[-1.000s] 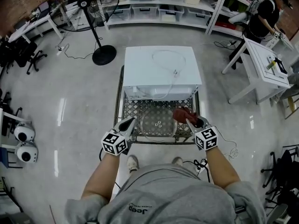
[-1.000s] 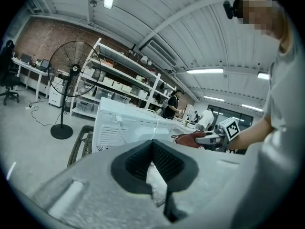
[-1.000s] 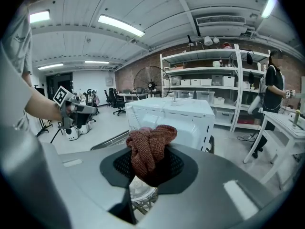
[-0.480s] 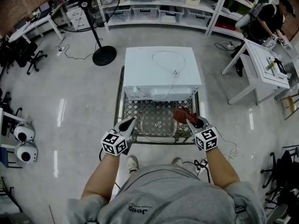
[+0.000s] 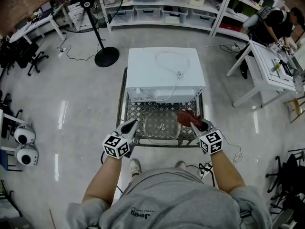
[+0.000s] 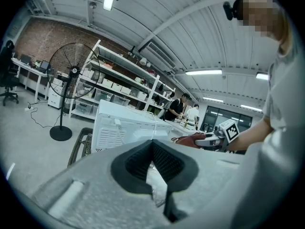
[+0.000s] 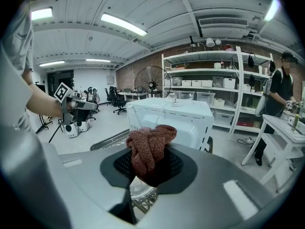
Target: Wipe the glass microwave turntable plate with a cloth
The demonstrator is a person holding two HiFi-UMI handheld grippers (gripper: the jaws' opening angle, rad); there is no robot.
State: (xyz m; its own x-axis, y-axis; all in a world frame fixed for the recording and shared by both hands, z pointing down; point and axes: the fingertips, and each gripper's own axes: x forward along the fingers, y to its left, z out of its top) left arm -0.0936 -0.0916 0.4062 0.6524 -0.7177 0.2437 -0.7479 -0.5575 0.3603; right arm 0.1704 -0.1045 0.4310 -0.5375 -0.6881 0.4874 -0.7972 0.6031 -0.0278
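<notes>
We are pinching the wadded cloth [image 7: 148, 147], poking upward, in our right gripper [image 5: 194, 123] beside the glass plate [image 5: 159, 125] lying flat on the rack [image 5: 138, 109], its right rim hiding. Our left gripper [image 6: 153, 151] is pressing its jaws together, empty.

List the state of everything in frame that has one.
Microwave: cord and plug lie on top.
Glass turntable plate: flat on the wire cart, outside the microwave.
Left hand-held gripper: shut, empty.
Right hand-held gripper: shut on cloth.
Cloth: bunched, by the plate's right edge.
</notes>
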